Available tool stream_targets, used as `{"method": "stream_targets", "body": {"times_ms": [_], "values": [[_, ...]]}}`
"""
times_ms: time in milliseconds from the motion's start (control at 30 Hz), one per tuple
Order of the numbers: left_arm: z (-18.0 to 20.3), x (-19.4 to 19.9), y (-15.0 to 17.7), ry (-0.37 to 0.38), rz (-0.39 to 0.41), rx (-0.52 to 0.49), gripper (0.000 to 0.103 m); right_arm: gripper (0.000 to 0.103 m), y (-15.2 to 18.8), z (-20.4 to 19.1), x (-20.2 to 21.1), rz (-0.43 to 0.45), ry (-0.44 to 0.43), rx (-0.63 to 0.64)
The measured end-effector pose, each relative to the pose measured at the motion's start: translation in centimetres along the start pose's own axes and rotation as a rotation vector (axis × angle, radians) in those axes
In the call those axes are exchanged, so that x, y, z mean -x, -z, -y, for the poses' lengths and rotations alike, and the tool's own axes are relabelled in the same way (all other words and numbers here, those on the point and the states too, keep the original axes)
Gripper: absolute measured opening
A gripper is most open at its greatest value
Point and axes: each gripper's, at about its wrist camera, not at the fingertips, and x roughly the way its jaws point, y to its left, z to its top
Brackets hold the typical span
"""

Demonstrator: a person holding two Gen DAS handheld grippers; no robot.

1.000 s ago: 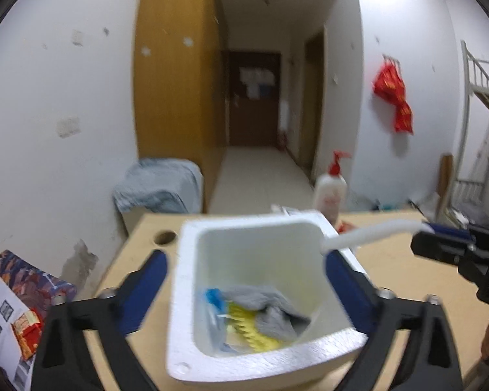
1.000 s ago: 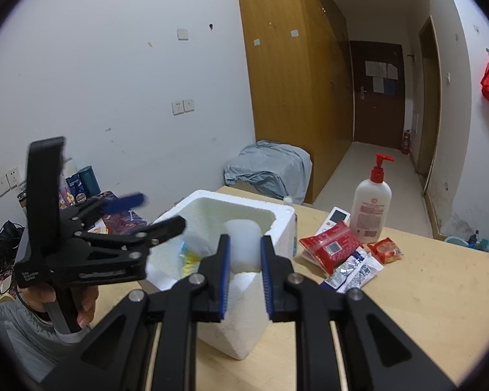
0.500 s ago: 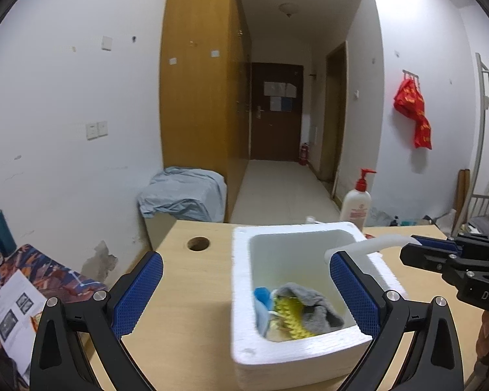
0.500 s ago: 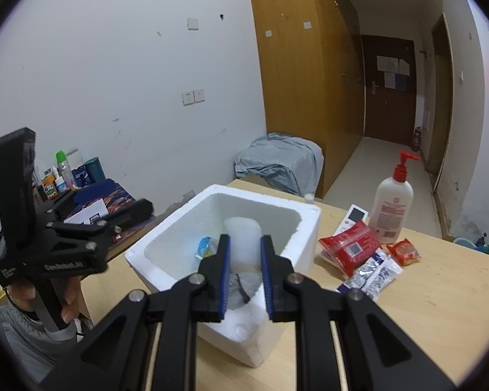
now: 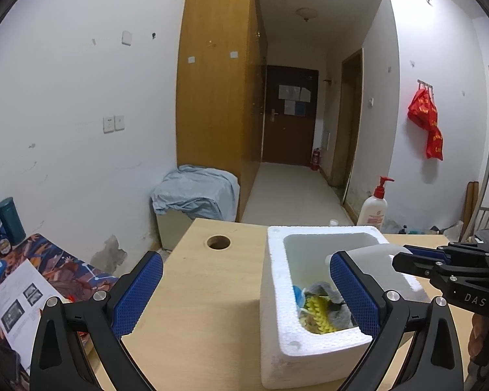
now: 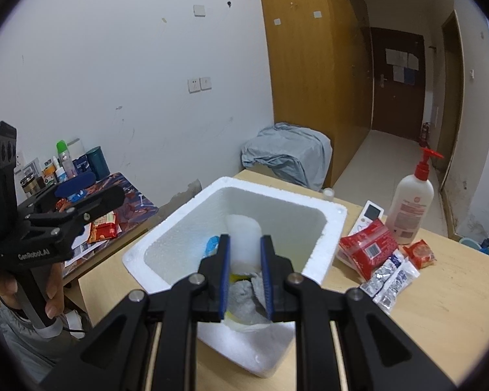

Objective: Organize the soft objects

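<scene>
Right now the right gripper is pinching a white foam pad between its blue pads, holding it over the open foam box. In the left wrist view that pad is reaching in from the right, over the box's far right corner. Inside the box, under the pad, a grey cloth, something yellow and a blue item are lying in a heap.

Off to the left, the left gripper is standing spread wide with nothing between its pads; its right finger is showing in front of the box's opening, its left finger over bare table. A hand is gripping its handle at the near left of the table.

Right of the box, a red packet, silver sachets, a small orange packet, a remote and a pump bottle are sitting on the table. A round hole is showing in the table left of the box. Beyond the far edge, a grey sheet is draping over a low unit by the wardrobe.
</scene>
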Motion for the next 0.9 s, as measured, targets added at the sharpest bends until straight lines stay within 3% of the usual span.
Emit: {"method": "stream_targets", "body": {"times_ms": [300, 367, 400, 433, 500, 533, 900], "values": [[-1.5, -0.2, 0.0, -0.016, 0.002, 0.035, 0.102, 0.021, 0.0, -0.4, -1.7, -0.032, -0.006, 0.007], [-1.7, -0.2, 0.1, -0.020, 0.002, 0.040, 0.102, 0.027, 0.0, -0.4, -1.9, -0.032, -0.008, 0.005], [-1.7, -0.3, 0.0, -0.019, 0.001, 0.038, 0.102, 0.035, 0.0, -0.4, -2.0, -0.031, -0.012, 0.004], [-1.8, -0.3, 0.0, -0.019, -0.001, 0.037, 0.102, 0.051, 0.0, -0.4, -2.0, -0.027, -0.017, 0.003], [-1.8, -0.4, 0.0, -0.019, -0.002, 0.034, 0.102, 0.073, 0.1, -0.6, -2.0, -0.030, -0.007, 0.008], [-1.8, -0.4, 0.0, -0.018, -0.003, 0.036, 0.102, 0.078, 0.1, -0.7, -1.9, -0.026, 0.011, 0.009], [-1.0, 0.1, -0.1, -0.012, -0.003, 0.023, 0.102, 0.082, 0.2, -0.4, -0.8, -0.005, 0.034, -0.008]]}}
